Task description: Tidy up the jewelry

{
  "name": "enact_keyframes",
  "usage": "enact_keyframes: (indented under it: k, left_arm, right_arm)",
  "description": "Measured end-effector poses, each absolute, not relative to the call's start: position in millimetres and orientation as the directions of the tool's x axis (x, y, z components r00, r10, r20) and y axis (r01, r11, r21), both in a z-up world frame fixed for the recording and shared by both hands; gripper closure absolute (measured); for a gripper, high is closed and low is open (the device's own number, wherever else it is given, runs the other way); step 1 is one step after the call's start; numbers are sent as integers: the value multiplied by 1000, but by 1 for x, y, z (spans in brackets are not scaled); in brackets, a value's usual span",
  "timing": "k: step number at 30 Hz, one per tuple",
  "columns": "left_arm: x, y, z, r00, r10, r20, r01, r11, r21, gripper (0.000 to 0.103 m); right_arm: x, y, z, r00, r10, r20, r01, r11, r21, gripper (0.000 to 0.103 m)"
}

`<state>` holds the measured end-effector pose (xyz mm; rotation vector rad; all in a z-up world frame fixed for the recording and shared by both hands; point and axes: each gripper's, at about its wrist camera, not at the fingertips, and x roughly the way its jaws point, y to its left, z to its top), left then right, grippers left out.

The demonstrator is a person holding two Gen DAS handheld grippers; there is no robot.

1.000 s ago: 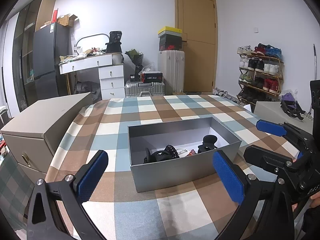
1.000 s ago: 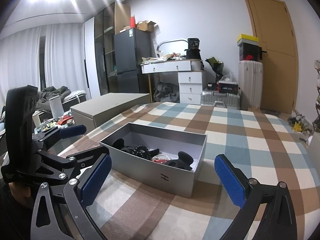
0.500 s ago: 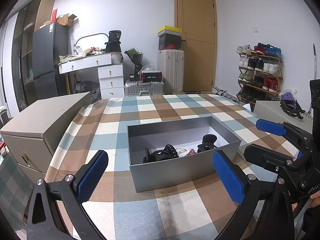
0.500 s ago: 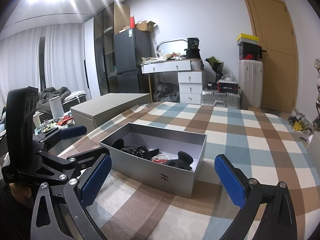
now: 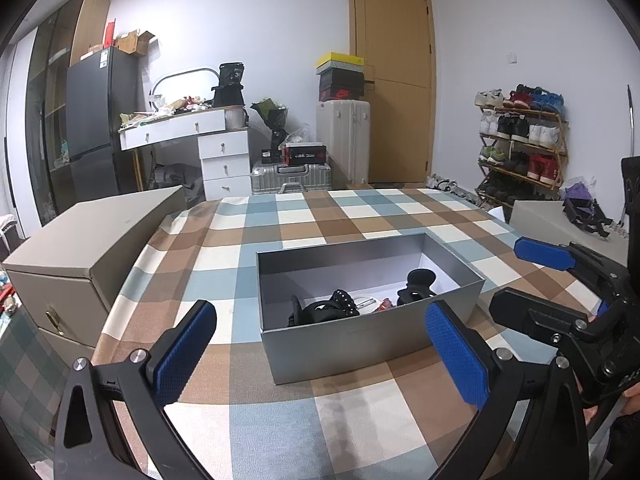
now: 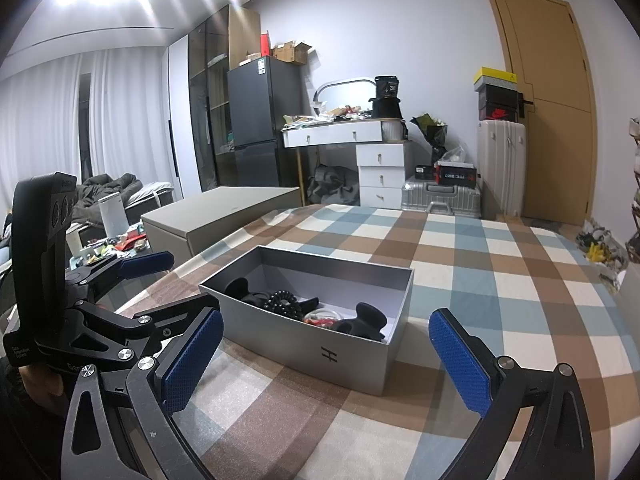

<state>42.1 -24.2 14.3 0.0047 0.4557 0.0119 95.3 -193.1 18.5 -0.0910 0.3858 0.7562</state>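
A grey open box (image 5: 372, 340) (image 6: 320, 354) sits on the checked tablecloth. Inside lie a black hair claw clip (image 5: 416, 286) (image 6: 366, 320), a black spiral hair tie (image 5: 344, 302) (image 6: 284, 300), other black accessories and a small red and clear item (image 6: 320, 316). My left gripper (image 5: 320, 354) is open and empty, just in front of the box; it also shows at the left of the right wrist view (image 6: 168, 280). My right gripper (image 6: 326, 360) is open and empty, near the box's front corner; it shows at the right of the left wrist view (image 5: 516, 276).
A beige drawer cabinet (image 5: 80, 248) stands against the table's left side. Beyond the table are a white desk (image 5: 192, 132), suitcases (image 5: 344, 140), a door and a shoe rack (image 5: 520, 140). The checked cloth (image 5: 320, 216) stretches behind the box.
Both views shift only slightly. Both grippers stay open and the box contents have not moved.
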Motion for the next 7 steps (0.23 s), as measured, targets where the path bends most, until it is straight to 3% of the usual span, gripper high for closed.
enact_keyframes:
  k: [7]
  left_arm:
    - [41,-24,15,900,25,-436,-28,1000,0,1]
  right_arm:
    - [96,-193,18,661,651,-373,-684,727,57,0]
